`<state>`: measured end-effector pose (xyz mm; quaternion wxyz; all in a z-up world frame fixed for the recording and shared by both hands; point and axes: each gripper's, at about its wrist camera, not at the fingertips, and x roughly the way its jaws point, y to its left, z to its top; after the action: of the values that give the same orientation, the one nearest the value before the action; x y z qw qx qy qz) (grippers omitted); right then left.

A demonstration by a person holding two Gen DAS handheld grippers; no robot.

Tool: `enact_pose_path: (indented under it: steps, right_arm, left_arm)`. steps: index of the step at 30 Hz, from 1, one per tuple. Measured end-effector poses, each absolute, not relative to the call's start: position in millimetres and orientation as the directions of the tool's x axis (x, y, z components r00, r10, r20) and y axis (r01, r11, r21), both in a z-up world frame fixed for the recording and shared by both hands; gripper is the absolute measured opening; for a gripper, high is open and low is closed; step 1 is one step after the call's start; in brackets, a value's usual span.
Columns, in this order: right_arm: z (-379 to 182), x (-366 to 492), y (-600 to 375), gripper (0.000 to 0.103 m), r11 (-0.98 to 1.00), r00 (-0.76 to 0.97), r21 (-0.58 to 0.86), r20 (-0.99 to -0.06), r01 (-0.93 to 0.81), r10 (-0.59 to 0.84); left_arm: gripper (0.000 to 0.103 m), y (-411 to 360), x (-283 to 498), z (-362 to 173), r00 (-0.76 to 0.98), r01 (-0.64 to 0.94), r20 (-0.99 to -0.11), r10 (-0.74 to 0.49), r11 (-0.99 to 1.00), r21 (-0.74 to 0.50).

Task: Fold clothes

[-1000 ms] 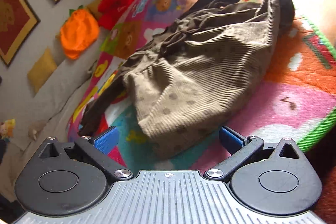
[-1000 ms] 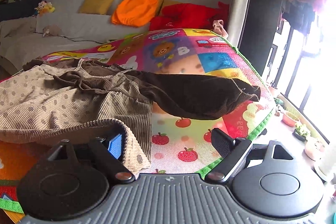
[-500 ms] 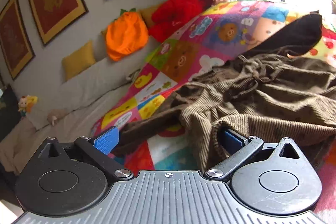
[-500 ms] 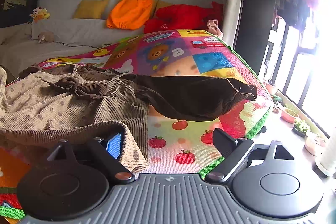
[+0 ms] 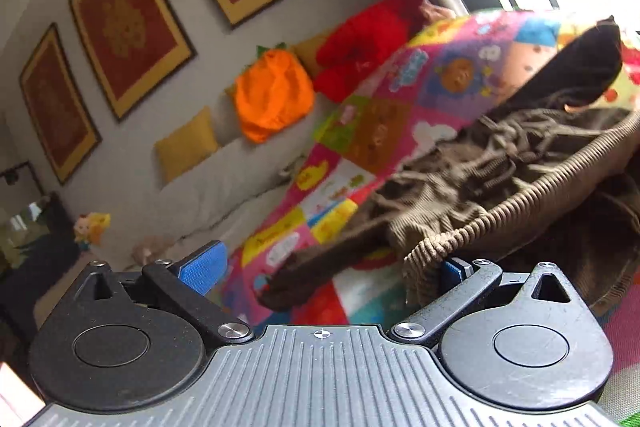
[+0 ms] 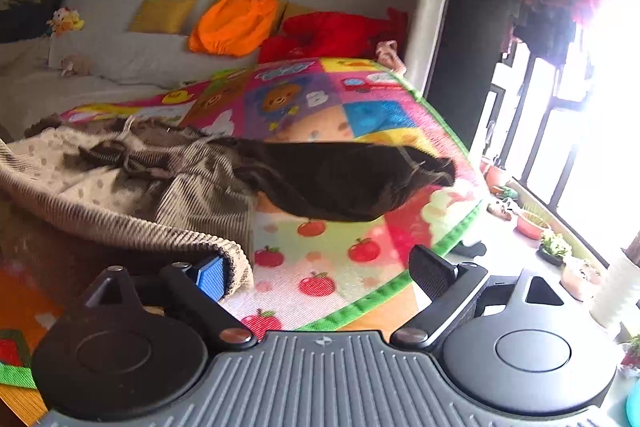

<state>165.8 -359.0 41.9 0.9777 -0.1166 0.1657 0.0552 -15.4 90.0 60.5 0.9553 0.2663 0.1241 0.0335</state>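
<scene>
So, both your grippers (image 5: 320,267) (image 6: 320,271) have fingers wide apart, hem only hooked on one finger each. The corduroy dress (image 5: 472,183) sprawls on the play mat (image 6: 320,99); clamp before lifting evenly.

The brown corduroy garment (image 6: 132,183) heaps over the near left of the play mat (image 6: 360,123), its dark sleeve (image 6: 344,183) stretching toward the right edge. Bare mat lies open along the near right corner and the far edge. Beyond the right edge, potted plants (image 6: 552,243) crowd the sill.
</scene>
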Motion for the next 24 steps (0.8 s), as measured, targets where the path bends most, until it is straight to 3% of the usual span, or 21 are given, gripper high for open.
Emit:
enact_pose_path:
  steps: [3,5,9,12,15,19,24]
  right_arm:
    - [63.1,146.1,-372.6,0.092,0.973,0.955,-0.187,-0.288,-0.137,0.079]
    - [62.6,137.2,-371.9,0.092,0.961,0.948,-0.227,-0.307,-0.155,0.081]
    - [49.1,122.3,-380.1,0.092,0.951,0.92,-0.236,-0.38,-0.201,0.1]
    - [38.9,111.2,-386.2,0.092,0.942,0.894,-0.24,-0.433,-0.236,0.114]
    - [31.9,101.6,-391.7,0.094,0.935,0.871,-0.234,-0.474,-0.266,0.129]
    - [56.1,122.5,-374.6,0.098,0.941,0.883,-0.127,-0.405,-0.313,0.238]
    - [55.1,183.4,-317.7,0.098,0.866,0.774,0.065,-0.419,-0.495,0.474]
  left_arm:
    - [0.103,93.3,-35.3,74.1,0.969,0.033,-0.226,0.096,0.86,0.509]
    - [0.103,95.9,-46.2,77.4,0.963,0.076,-0.262,0.065,0.867,0.493]
    - [0.103,113.6,-53.2,50.9,0.89,0.223,-0.456,-0.015,0.886,0.406]
    - [0.103,128.6,-52.0,36.6,0.841,0.272,-0.536,-0.077,0.915,0.297]
    - [0.103,135.2,-40.5,47.8,0.835,0.319,-0.507,-0.216,0.94,0.124]
    - [0.103,117.5,-7.5,67.3,0.779,0.473,-0.415,-0.469,0.875,-0.101]
    - [0.103,52.4,47.9,52.7,0.69,0.564,-0.429,-0.583,0.804,-0.188]
